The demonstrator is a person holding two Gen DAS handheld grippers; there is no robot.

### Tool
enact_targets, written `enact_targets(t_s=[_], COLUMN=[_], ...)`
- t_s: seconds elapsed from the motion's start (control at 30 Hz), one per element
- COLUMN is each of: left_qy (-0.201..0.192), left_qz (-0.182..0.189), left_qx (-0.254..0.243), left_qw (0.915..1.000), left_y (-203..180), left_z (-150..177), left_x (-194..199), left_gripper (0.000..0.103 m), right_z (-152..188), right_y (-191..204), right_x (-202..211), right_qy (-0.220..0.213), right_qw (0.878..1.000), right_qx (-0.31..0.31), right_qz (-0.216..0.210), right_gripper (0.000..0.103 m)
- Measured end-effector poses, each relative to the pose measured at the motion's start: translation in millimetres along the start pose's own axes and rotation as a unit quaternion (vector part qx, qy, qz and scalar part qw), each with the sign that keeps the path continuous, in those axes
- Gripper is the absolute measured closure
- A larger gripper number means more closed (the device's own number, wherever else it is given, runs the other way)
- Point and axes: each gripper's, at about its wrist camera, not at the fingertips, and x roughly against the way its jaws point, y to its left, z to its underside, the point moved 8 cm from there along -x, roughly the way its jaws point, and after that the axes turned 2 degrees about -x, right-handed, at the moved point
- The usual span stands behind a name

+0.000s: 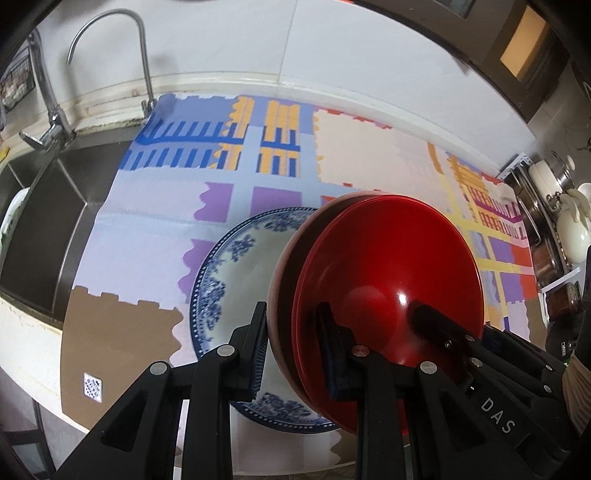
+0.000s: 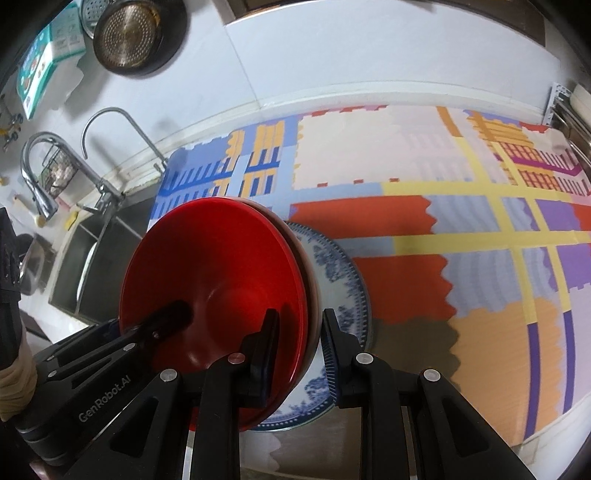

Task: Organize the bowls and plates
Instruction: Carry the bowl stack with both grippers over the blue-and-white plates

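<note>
A red bowl [image 1: 388, 266] nested with a pink one behind it is held above a blue-and-white patterned plate [image 1: 229, 280] on the colourful mat. My left gripper [image 1: 295, 347] is shut on the bowls' rim on one side. My right gripper [image 2: 301, 350] is shut on the rim on the opposite side, with the red bowl [image 2: 221, 273] to its left and the plate [image 2: 343, 273] underneath. Each gripper's inner finger reaches into the red bowl. The plate's centre is largely hidden by the bowls.
A steel sink [image 1: 48, 221] with two taps [image 1: 110, 48] lies left of the mat [image 1: 354, 147]. A rack with pots and jars [image 1: 554, 221] stands at the right. A strainer pan [image 2: 129, 33] hangs on the wall. The counter's front edge is close below.
</note>
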Motion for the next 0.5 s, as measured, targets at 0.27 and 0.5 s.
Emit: enact_targets(t_s=[0.27, 0.5], left_qy=[0.028, 0.045], left_qz=[-0.005, -0.007], left_qx=[0.013, 0.020], left_qw=[0.9995, 0.9988], left_y=[13.6, 18.3], left_z=[4.0, 6.6], left_x=[-20.6, -34.3], left_gripper=[0.077, 0.077], right_z=[3.6, 3.9], right_y=[10.2, 9.9], right_x=[-24.5, -38.3], right_qy=[0.027, 0.044], right_qw=[1.000, 0.999], right_qx=[0.002, 0.003], right_qz=[0.002, 0.007], right_gripper=[0.079, 0.079])
